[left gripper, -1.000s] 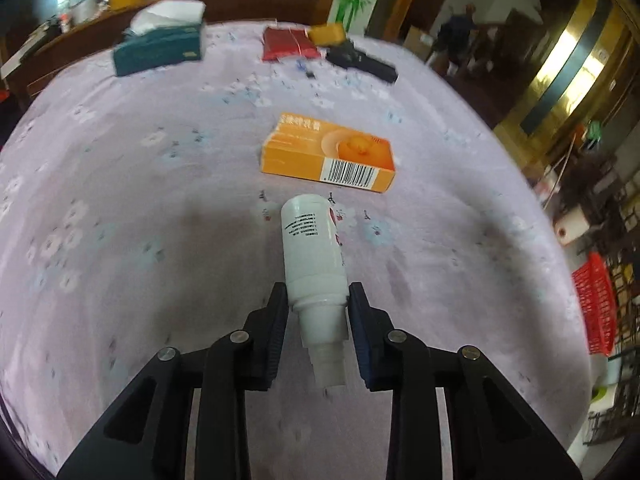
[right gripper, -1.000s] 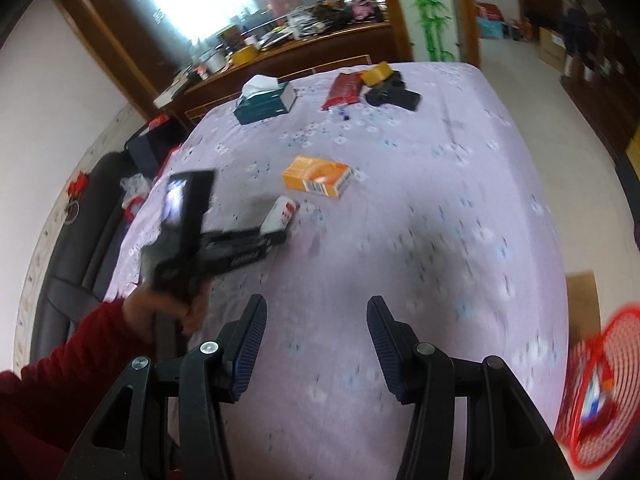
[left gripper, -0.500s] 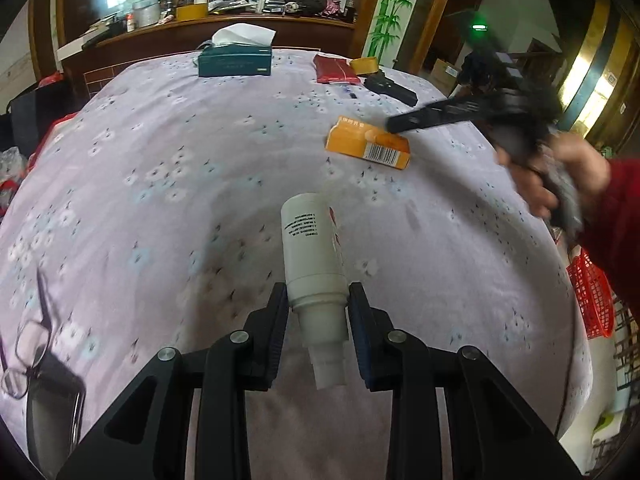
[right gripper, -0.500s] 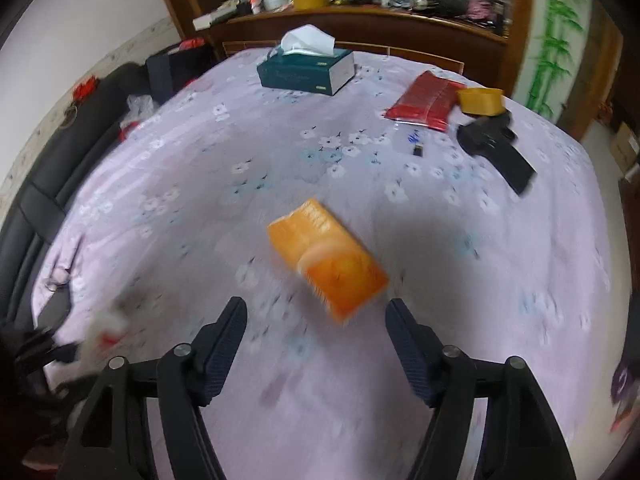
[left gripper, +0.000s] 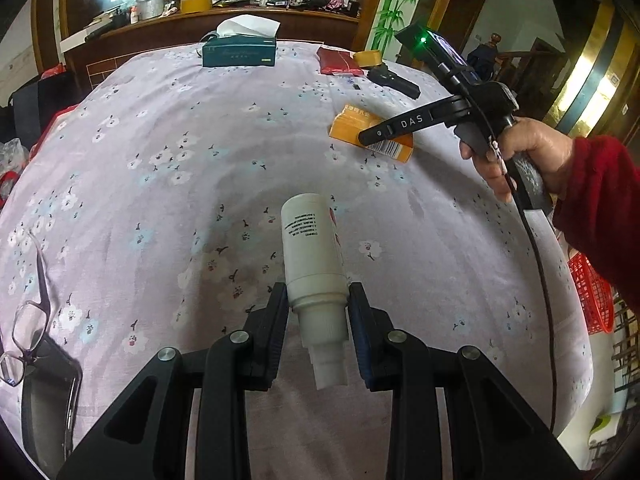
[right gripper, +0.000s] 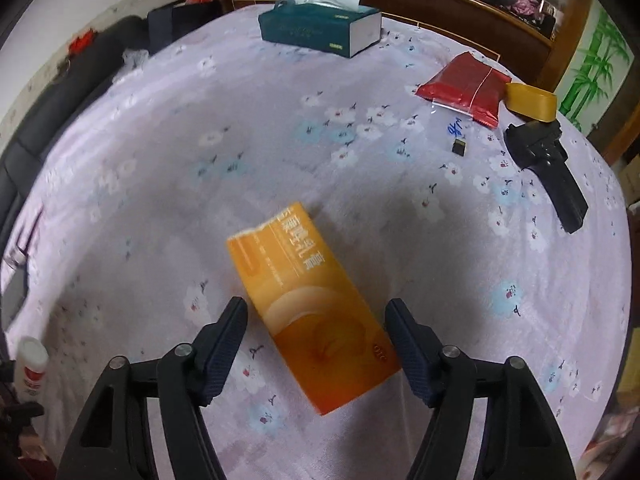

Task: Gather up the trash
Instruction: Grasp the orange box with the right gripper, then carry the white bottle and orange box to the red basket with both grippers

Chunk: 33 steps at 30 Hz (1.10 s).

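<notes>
Jaws of the left gripper (left gripper: 317, 312) pinch a white bottle (left gripper: 312, 252) at its shoulder, body pointing ahead above the floral-clothed counter (left gripper: 160, 184). Jaws of the right gripper (right gripper: 318, 346), just closing slightly, stand spread astride an orange box (right gripper: 308, 304) lying flat between them, pads not touching it

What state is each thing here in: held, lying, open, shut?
White bottle: clamped in left gripper.
Orange box: lying flat between the right gripper's open jaws, untouched.
Tissue box: open, tissue sticking out.
Glasses: folded.
</notes>
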Motion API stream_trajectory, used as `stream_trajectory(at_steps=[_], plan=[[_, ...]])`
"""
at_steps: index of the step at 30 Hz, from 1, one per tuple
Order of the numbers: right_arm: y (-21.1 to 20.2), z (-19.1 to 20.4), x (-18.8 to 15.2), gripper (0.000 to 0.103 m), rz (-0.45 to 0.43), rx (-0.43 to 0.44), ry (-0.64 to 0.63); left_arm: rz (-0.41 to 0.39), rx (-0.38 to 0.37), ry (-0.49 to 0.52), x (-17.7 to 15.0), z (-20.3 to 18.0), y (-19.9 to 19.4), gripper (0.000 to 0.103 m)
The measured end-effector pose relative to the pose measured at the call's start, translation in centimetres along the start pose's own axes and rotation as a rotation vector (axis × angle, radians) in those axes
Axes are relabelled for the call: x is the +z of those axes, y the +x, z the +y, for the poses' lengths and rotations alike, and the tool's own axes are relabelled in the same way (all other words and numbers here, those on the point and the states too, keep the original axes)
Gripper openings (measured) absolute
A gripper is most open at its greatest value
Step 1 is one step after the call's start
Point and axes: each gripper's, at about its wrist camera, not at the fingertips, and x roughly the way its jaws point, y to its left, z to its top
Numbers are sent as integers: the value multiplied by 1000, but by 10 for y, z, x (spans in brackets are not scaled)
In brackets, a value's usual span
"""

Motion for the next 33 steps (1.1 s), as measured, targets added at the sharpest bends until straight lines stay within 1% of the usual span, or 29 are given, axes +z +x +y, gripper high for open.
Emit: stream_trajectory(at_steps=[1, 2, 3, 4, 6, 8, 10, 14, 17, 20, 26, 33], plan=[[-2, 0, -2, 65, -1, 6, 20, -1, 0, -1, 0, -1, 0, 29], [-4, 2, -5, 62, -5, 6, 31, -2, -1, -2, 1, -2, 0, 29], [-7, 5, -8, 57, -5, -7, 33, -4, 1, -3, 1, -2, 1, 29], [-9, 8, -12, 55, -6, -18, 38, -9, 8, -2, 1, -3, 0, 29], [-14, 12, -22, 52, 1, -42, 77, -15, 18, 2, 0, -5, 0, 29], [-22, 17, -37, 52, -5, -32, 122, -19, 22, -6, -1, -8, 0, 29], [-32, 22, -57, 52, -3, -52, 178, -25, 35, 3, -3, -12, -2, 29], [-63, 28, -97, 52, -45, -1, 307, -39, 45, 13, -5, -22, -6, 29], [-93, 35, -134, 52, -98, 69, 409, -51, 42, 14, -9, -31, -12, 29], [-118, 49, -168, 52, -138, 85, 449, -64, 48, 24, -14, -42, -19, 29], [-154, 76, -221, 52, -165, 88, 489, -72, 30, 49, -26, -70, -33, 29], [-187, 81, -266, 52, -193, 64, 506, -77, 15, 89, -38, -105, -53, 29]])
